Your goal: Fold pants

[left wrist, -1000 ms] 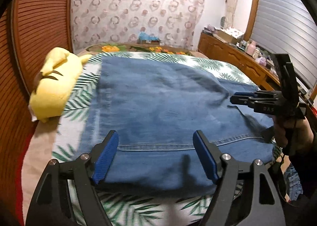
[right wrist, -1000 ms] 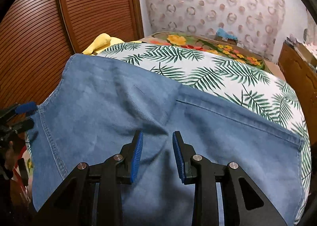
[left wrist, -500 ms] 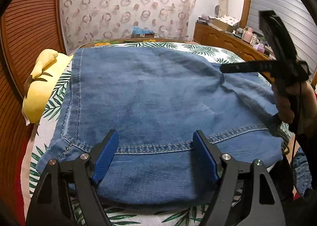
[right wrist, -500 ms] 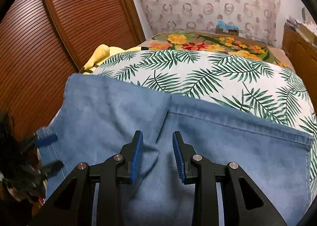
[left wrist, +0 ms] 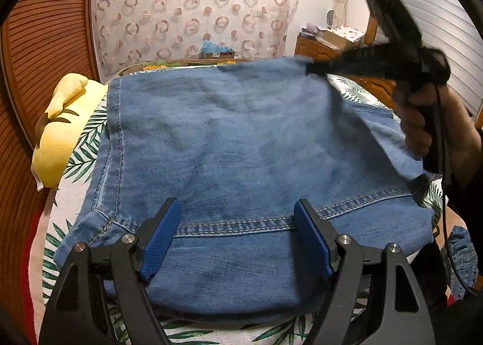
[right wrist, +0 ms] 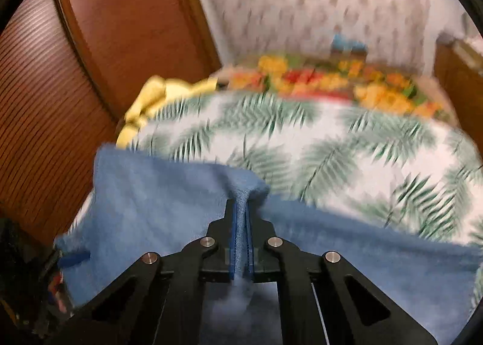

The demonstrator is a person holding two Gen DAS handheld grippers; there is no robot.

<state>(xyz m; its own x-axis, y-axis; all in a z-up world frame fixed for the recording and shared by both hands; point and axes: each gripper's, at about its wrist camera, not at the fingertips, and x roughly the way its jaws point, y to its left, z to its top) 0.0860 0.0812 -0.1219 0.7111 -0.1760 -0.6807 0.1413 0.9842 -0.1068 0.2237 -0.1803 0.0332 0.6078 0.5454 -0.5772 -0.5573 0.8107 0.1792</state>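
Broadly, we are working over the bed (left wrist: 84,145), where the pants (left wrist: 241,148) are lying across the palm-print cover, seemingly mid-fold with more folding left. We are lifting a far edge with the right gripper (right wrist: 240,218), jaws pinching denim, while the left gripper (left wrist: 238,233) is hovering, jaws spread.

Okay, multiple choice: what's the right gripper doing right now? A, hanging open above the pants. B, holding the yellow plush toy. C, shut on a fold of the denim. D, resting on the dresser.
C: in the right wrist view the right gripper is shut, with a ridge of the blue pants pinched between its fingers.
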